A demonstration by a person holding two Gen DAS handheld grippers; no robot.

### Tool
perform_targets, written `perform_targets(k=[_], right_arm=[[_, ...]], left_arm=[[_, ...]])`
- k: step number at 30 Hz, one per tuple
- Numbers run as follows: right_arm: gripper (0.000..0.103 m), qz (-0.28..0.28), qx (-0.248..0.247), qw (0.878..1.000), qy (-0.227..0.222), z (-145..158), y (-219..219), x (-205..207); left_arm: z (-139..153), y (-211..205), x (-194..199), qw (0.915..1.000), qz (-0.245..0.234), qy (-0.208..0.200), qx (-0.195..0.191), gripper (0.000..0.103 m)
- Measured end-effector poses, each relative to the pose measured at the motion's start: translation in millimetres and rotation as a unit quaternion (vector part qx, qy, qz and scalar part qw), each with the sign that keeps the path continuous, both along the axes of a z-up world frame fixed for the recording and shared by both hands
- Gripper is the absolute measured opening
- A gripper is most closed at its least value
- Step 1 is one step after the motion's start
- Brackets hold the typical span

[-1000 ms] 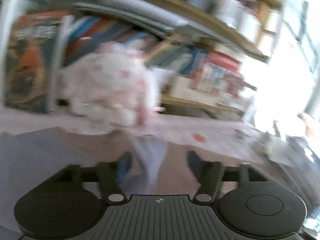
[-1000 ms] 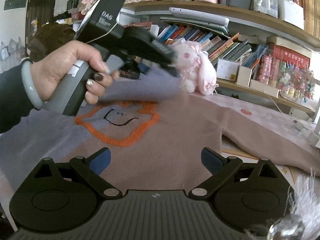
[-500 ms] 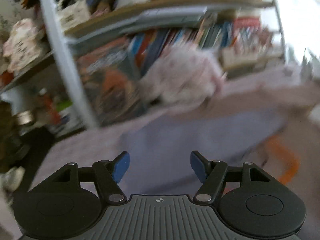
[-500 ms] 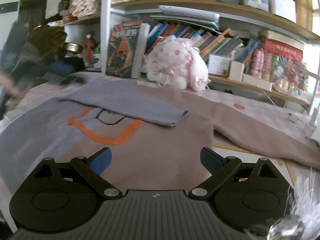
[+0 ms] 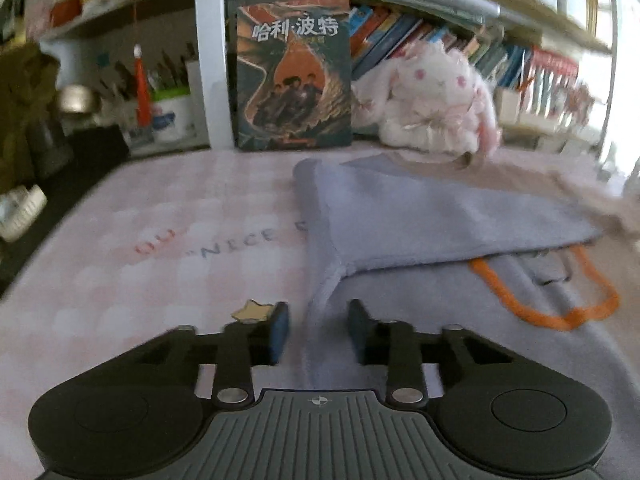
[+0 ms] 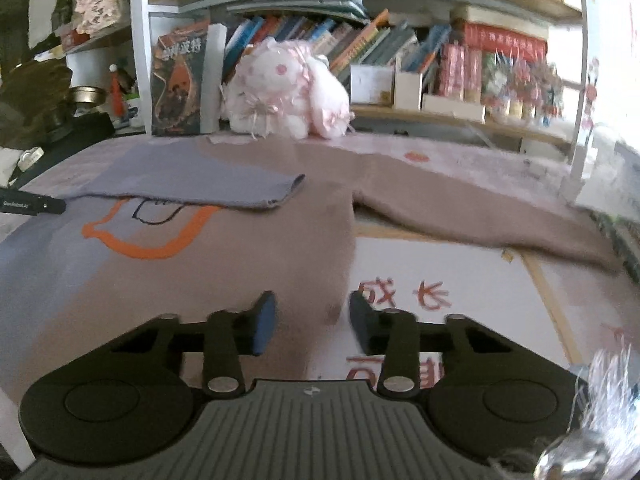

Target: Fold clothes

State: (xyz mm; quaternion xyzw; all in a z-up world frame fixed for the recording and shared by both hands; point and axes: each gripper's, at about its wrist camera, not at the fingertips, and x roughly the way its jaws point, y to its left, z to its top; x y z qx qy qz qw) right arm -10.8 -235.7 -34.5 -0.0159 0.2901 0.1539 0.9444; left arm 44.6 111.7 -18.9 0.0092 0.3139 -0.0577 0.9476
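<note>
Two risks for the left gripper (image 5: 318, 330) and right gripper (image 6: 310, 322), each just narrowed but not yet clamped around a side edge of the sweater (image 6: 224, 272) flat on the table (image 5: 140, 280): grabbing one layer only, or dragging the folded sleeve (image 6: 192, 184) askew

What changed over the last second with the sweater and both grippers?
The left gripper let go of the grey sleeve, now lying across the sweater, and moved to its left edge. Both grippers' jaws have just been closing around sweater edges. The plush rabbit stayed put.
</note>
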Motion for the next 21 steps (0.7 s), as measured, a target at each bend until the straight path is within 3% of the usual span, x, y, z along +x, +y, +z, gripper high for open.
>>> perform_targets(k=[1, 5, 15, 21], right_arm=[[0.028, 0.0, 0.009, 1.0, 0.002, -1.0, -0.5, 0.4], [0.014, 0.003, 0.019, 1.0, 0.008, -0.2, 3.9, 2.9], [0.013, 0.056, 0.001, 0.998, 0.003, 1.9, 54.9, 13.8], [0.013, 0.066, 0.0, 0.998, 0.005, 2.1, 62.8, 15.1]], left_arm=[[-0.3, 2.5, -0.6, 0.9999, -0.008, 0.001, -0.013, 0.006], [-1.2, 11.5, -4.7, 0.9996, -0.005, -0.018, -0.023, 0.005], [-1.5, 53.4, -4.8, 0.9979, 0.055, -0.019, -0.028, 0.005], [-4.6, 66.4, -4.1, 0.9965, 0.065, -0.011, -0.051, 0.005]])
